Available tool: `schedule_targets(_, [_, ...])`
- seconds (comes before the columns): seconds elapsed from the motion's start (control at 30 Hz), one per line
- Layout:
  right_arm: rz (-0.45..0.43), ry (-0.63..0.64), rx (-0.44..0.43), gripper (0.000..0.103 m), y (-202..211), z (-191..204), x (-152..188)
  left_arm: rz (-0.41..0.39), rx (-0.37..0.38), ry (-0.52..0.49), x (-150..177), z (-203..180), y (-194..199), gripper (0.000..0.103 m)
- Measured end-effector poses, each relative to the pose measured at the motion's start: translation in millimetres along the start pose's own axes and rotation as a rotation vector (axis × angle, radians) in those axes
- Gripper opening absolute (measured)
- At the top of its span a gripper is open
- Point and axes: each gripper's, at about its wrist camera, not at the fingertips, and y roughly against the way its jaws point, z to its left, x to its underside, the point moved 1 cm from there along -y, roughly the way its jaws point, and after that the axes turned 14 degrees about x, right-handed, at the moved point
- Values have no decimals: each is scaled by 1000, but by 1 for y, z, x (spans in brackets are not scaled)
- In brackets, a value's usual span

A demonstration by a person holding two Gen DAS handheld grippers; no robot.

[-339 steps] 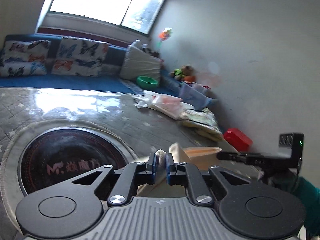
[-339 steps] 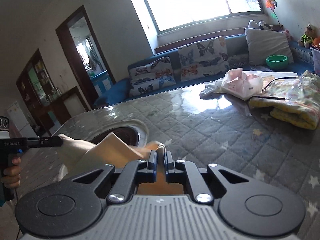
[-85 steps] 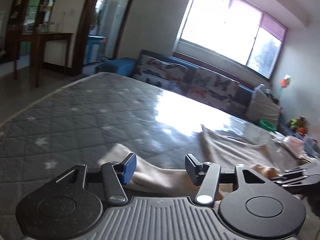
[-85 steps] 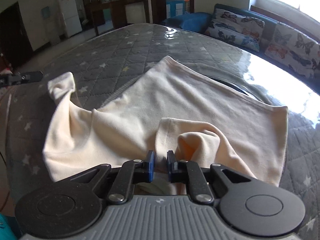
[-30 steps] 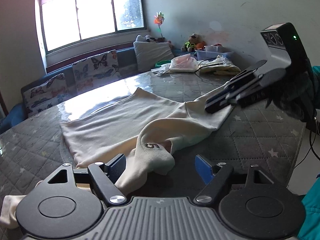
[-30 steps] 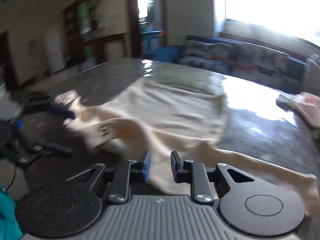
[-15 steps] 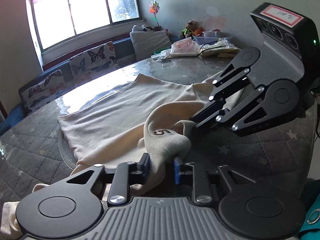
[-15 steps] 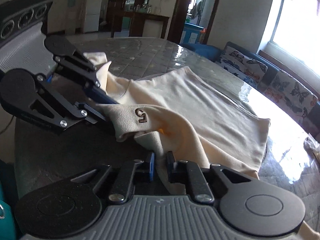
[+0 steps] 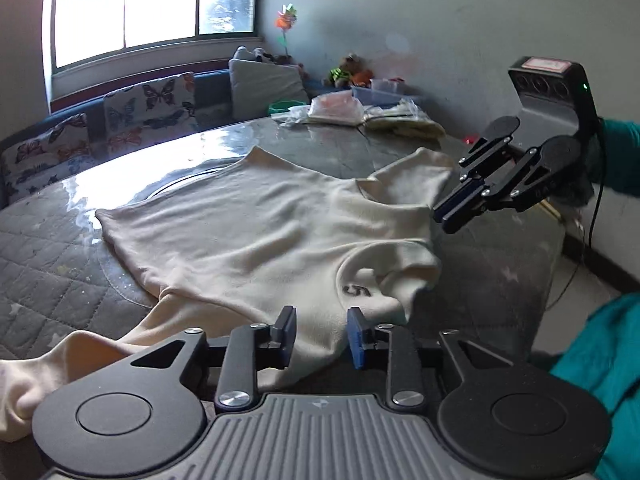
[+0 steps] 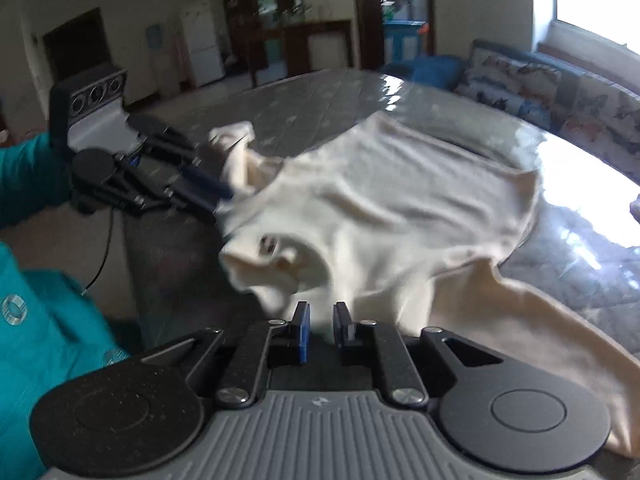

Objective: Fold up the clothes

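Cream shirt (image 9: 256, 232), spread on the quilted grey table cover (image 9: 52, 264) with its long axis running from the near collar edge toward the far hem by the window. The left gripper (image 9: 322, 334) is shown at the near edge, its jaws having just been opening; cloth lies in the moderate gap between them, and the pads are not seen to press on it. The right gripper (image 9: 450, 216) is seen in the left wrist view hovering above the right shoulder, near the short sleeve (image 9: 416, 176); in its own view (image 10: 322, 326) the jaws stand narrow, having just been opening slightly, and whether the fabric behind them is pinched cannot be told (the frame is blurred). The collar region, marked by a small embroidered emblem (image 9: 356, 290), lies bunched just ahead of the left gripper, which is judged the nearer tool for it. A glossy clear sheet covers the table. Butterfly-print cushions (image 9: 148, 104) line a blue sofa under the window; bagged items (image 9: 340, 108) rest at the far table edge. A teal sleeve (image 9: 620, 156) is visible behind the right gripper.
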Motion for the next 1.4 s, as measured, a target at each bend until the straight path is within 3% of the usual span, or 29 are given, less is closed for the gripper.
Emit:
schedule_targets(0.13, [-36,-7,25,16,3,5,-4,-29,12,-13,-10,-4,-1,43])
schedule_targets(0.2, [-66,-36,32,30,-3,7,-8,-41,33,-22,-14,-10,-10,55])
schedule_targets(0.33, [-68,-64,53,31,-25,16,-10,-28,64,-44,-18,-22,-37,55])
schedule_targets(0.43, [-52,-83,74,31,-43,23,-5,21,78,-26,-12,-23,-59,44])
schedule_targets(0.5, [-37,-74,66,28,-49,27,0,57,82,-6,-5,-20,-69,29])
schedule_targets(0.57, [-24,-60,59,28,-47,31,5,65,85,1,1,-18,-68,27])
schedule_targets(0.87, [-62,-67,49,28,-30,28,2,59,87,18,-1,-15,-48,27])
schedule_targets(0.97, [-60,-34,58,27,-39,37,-1,45,53,-1,-8,-19,-52,38])
schedule_targets(1.1, [-42,15,110,16,-50,47,0,69,36,-24,-9,-21,-66,37])
schedule_targets(1.13, [-48,4,113,11,-49,46,0,73,28,-27,-8,-20,-69,34])
schedule_targets(1.17, [-55,-6,117,7,-48,44,1,71,22,-27,-7,-19,-72,22])
schedule_targets(1.23, [-73,-35,118,4,-43,40,0,58,18,-20,-6,-17,-73,11])
schedule_targets(1.4, [-112,-103,93,2,-26,28,-2,-36,37,-8,-10,-18,-49,5])
